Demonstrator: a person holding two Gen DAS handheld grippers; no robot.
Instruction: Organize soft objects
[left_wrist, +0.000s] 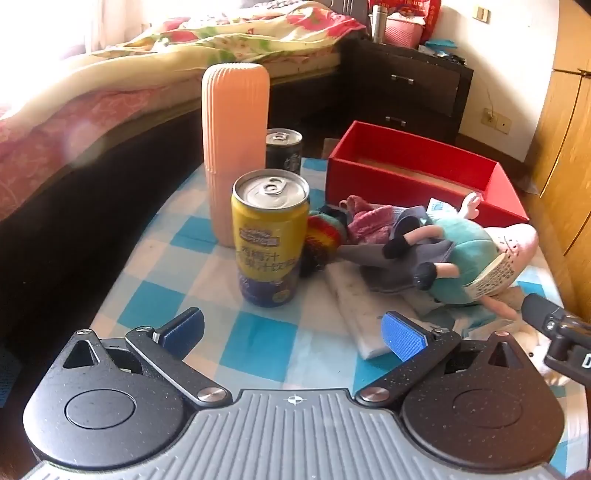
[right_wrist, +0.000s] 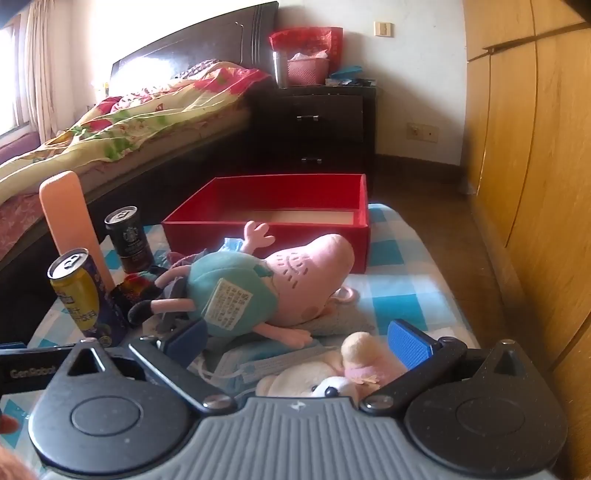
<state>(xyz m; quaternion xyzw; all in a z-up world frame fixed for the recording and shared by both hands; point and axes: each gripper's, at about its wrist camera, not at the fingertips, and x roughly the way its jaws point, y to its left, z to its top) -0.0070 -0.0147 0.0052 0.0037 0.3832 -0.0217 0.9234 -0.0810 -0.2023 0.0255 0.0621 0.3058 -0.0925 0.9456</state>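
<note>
A pink pig plush in a teal dress (right_wrist: 258, 291) lies on its side on the checked cloth, in front of an open red box (right_wrist: 266, 221); it also shows in the left wrist view (left_wrist: 465, 254), with the red box (left_wrist: 417, 177) behind it. A small knitted doll (left_wrist: 354, 225) lies to its left. A small white plush with a pink bow (right_wrist: 343, 373) lies between the blue pads of my right gripper (right_wrist: 299, 339), which is open above it. My left gripper (left_wrist: 293, 334) is open and empty over the cloth. A white folded cloth (left_wrist: 354, 306) lies by its right pad.
A yellow can (left_wrist: 267, 236), a dark can (left_wrist: 283, 149) and a tall peach ribbed container (left_wrist: 234, 147) stand at the left. Blue face masks (right_wrist: 273, 362) lie under the plush toys. A bed is at the left, a dark nightstand (right_wrist: 317, 125) behind, a wooden wardrobe at the right.
</note>
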